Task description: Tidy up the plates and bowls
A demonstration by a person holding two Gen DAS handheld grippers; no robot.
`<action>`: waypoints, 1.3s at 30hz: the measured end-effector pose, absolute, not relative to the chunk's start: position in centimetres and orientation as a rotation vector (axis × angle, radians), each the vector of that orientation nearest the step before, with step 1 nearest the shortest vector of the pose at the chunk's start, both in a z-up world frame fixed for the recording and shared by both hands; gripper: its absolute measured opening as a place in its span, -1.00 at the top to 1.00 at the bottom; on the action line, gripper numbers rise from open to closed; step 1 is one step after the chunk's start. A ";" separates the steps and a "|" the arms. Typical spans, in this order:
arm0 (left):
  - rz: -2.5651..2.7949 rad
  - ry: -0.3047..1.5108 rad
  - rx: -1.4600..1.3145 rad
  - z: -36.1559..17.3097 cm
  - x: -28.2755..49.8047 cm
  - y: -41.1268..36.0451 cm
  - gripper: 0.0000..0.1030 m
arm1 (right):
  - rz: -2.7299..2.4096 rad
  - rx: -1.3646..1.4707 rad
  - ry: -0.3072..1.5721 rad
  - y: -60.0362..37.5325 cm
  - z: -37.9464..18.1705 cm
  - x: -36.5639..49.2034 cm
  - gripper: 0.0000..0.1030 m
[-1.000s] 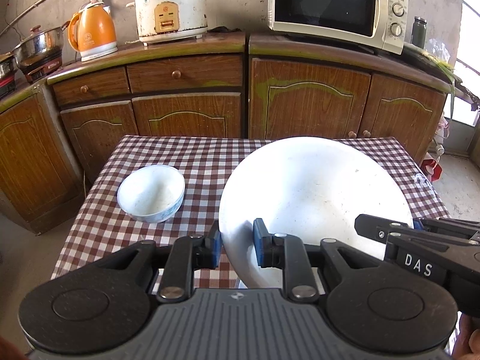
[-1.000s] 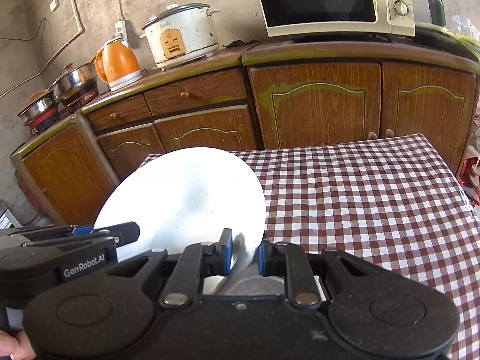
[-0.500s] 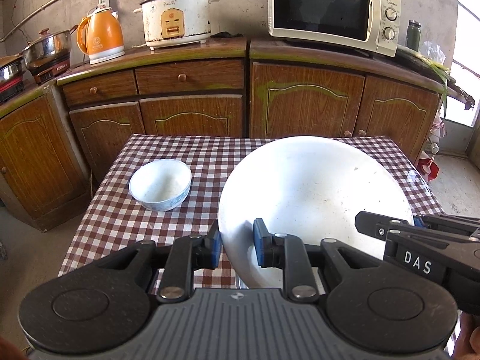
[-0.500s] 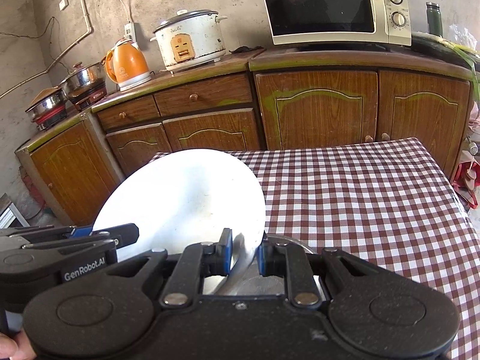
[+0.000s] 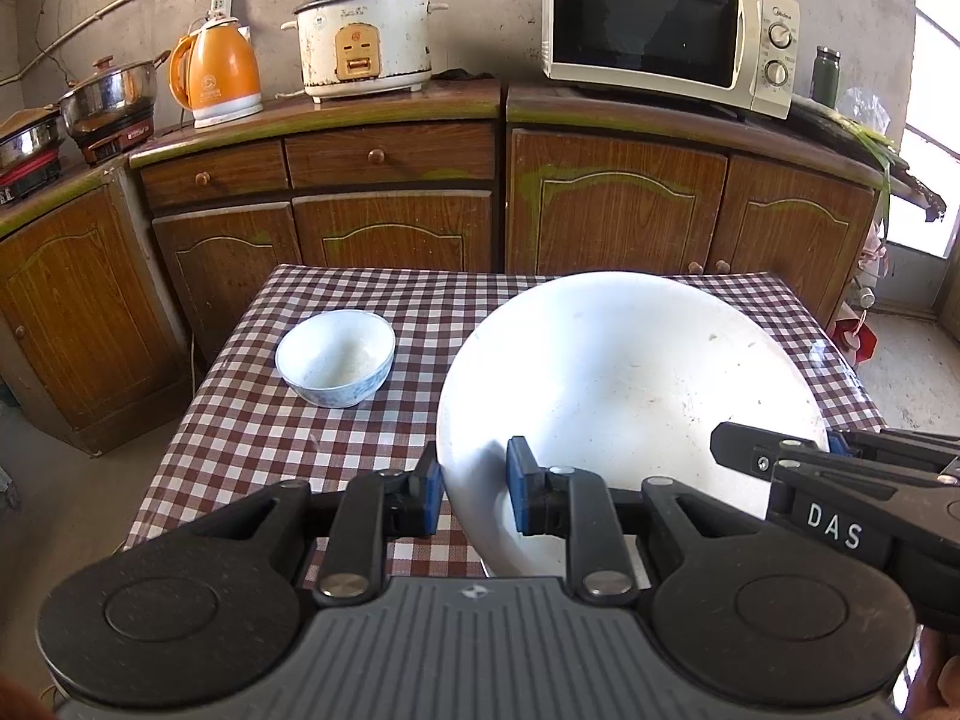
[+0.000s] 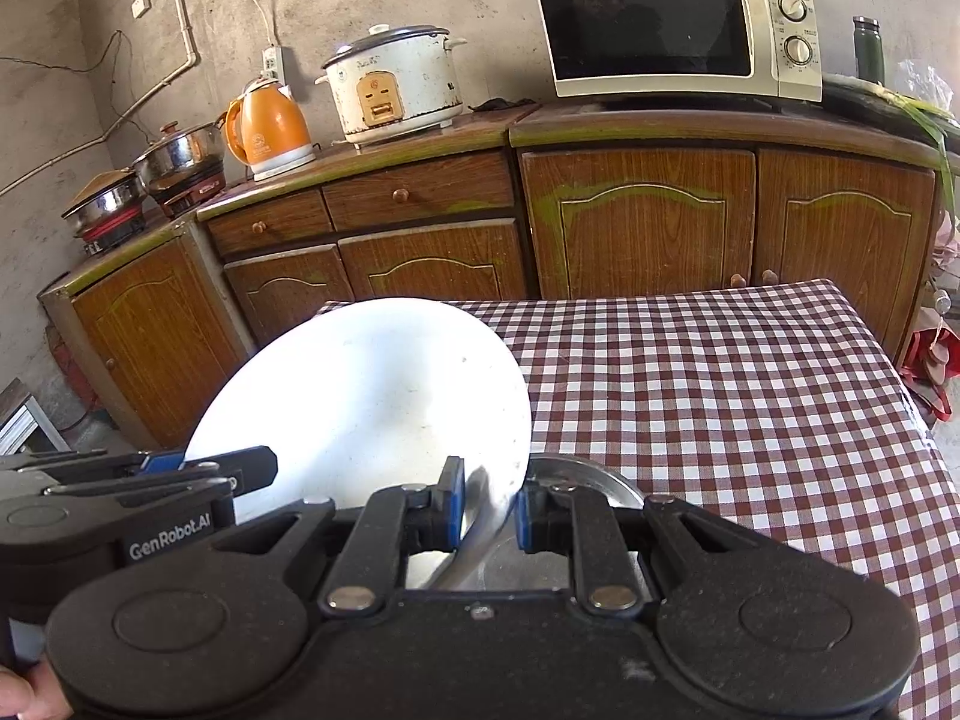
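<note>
A large white plate (image 5: pixel 624 384) hangs tilted above the checkered table (image 5: pixel 360 438), gripped at opposite sides of its rim. My left gripper (image 5: pixel 474 492) is shut on the near left rim. My right gripper (image 5: pixel 750 456) reaches in from the right and clamps the other side. In the right wrist view the plate (image 6: pixel 372 396) stands left of centre, with my right gripper (image 6: pixel 489 507) shut on its edge and my left gripper (image 6: pixel 240 468) on its far side. A small white and blue bowl (image 5: pixel 336 357) sits upright on the table, left of the plate.
A steel dish rim (image 6: pixel 600 477) shows on the table just under the plate. Wooden cabinets (image 5: pixel 618 216) run behind the table, carrying a microwave (image 5: pixel 666 30), a rice cooker (image 5: pixel 363 36) and an orange kettle (image 5: pixel 216 72). A checkered cloth (image 6: pixel 720 396) covers the table's right half.
Both grippers have drawn back from the cabinets with the plate still held. The bowl and counter look farther away, and the steel dish rim has come into the right wrist view.
</note>
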State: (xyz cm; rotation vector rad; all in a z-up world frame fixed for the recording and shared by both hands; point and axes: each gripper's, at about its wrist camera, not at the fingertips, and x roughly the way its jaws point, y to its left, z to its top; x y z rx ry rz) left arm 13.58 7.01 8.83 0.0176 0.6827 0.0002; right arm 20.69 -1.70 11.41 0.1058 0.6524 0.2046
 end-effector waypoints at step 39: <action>0.016 0.668 0.018 8.7 10.2 8.5 0.56 | 0.241 0.088 0.648 -0.4 11.3 17.2 0.58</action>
